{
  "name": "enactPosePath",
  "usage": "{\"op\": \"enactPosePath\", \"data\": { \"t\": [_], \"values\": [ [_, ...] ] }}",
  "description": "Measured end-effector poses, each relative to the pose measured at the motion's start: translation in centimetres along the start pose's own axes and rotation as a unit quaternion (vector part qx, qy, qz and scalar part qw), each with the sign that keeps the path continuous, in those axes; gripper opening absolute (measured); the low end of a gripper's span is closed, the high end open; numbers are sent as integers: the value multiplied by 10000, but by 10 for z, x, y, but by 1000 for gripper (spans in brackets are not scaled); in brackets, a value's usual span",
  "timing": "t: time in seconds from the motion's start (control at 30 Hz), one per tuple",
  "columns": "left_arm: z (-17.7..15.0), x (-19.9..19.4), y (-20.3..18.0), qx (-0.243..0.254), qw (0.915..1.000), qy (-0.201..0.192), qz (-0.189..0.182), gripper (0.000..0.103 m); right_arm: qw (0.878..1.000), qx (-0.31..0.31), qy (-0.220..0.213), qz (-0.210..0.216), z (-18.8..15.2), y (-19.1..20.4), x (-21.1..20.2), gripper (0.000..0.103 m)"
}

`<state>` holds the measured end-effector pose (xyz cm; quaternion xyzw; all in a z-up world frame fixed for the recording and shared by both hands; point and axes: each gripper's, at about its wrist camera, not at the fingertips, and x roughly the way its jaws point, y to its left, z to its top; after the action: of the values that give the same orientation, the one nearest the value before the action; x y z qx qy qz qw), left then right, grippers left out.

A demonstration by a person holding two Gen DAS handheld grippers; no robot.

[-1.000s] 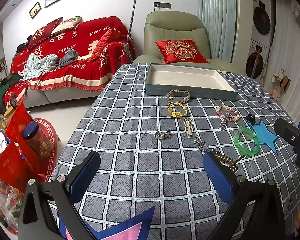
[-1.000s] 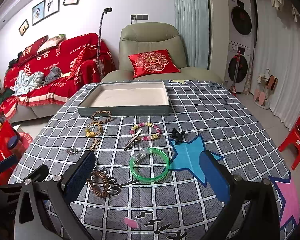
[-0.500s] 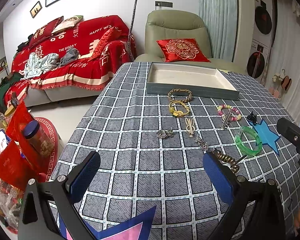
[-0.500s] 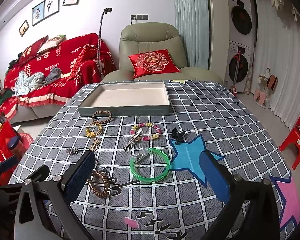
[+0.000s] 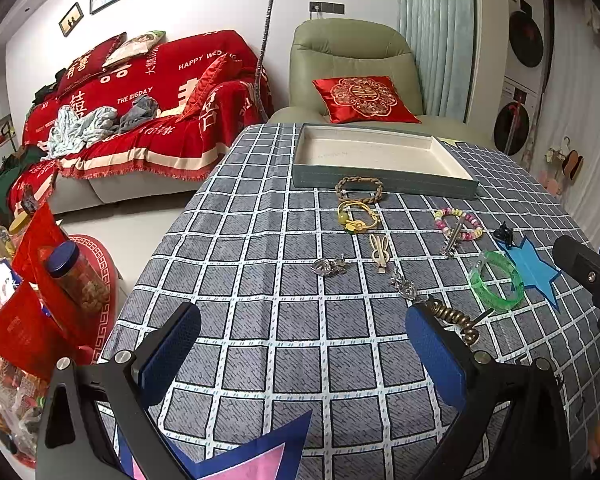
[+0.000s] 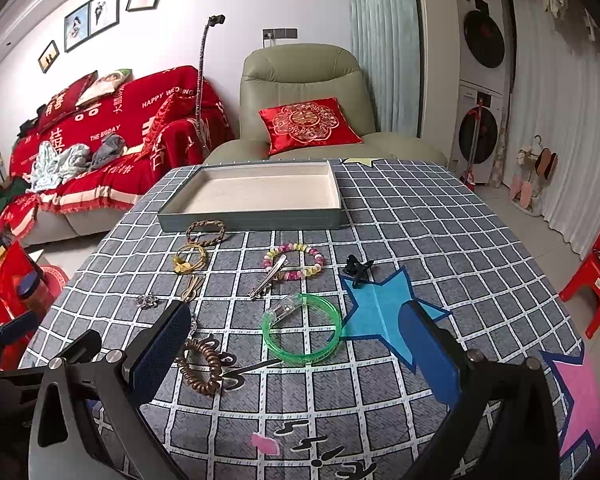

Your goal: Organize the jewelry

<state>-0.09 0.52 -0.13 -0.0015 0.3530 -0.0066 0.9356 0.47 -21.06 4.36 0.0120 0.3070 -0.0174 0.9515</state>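
Green plastic bangle (image 6: pixel 302 328) lies on the checked tablecloth (image 6: pixel 440 216) just ahead of the right gripper (image 6: pixel 296 354), between the lines of its two blue-padded fingers (image 6: pixel 428 356), with a clear clip touching its far-left rim. A brown coil hair tie (image 6: pixel 200 366) sits just beside the left pad of that gripper. Both grippers hover low over the near part of the table, jaws spread wide and holding nothing; the left gripper (image 5: pixel 300 350) points over bare cloth, the coil tie (image 5: pixel 454 318) close to its right finger. Farther out lie a silver charm (image 5: pixel 327 267), a gold rabbit-ear clip (image 5: pixel 380 252), a yellow bracelet (image 5: pixel 357 217), a braided brown bracelet (image 5: pixel 359 189) touching the front wall of the tray (image 6: pixel 252 219), a pastel bead bracelet (image 6: pixel 294 261) with a silver clip across it, and a small black claw clip (image 6: pixel 357 269) at the tip of a blue star sticker (image 6: pixel 384 320). The tray, at the far edge, is lined in cream and holds no jewelry. Open cloth stretches to the right of the star and along the near edge.
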Motion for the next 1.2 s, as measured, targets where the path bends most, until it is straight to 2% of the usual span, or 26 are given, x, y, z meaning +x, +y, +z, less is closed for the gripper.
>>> {"op": "enactPosePath", "data": {
  "t": [1.2],
  "values": [
    [-2, 2, 1, -23, 10000, 75, 49, 103, 10000, 20, 39, 33, -3, 2, 0, 103]
  ]
}}
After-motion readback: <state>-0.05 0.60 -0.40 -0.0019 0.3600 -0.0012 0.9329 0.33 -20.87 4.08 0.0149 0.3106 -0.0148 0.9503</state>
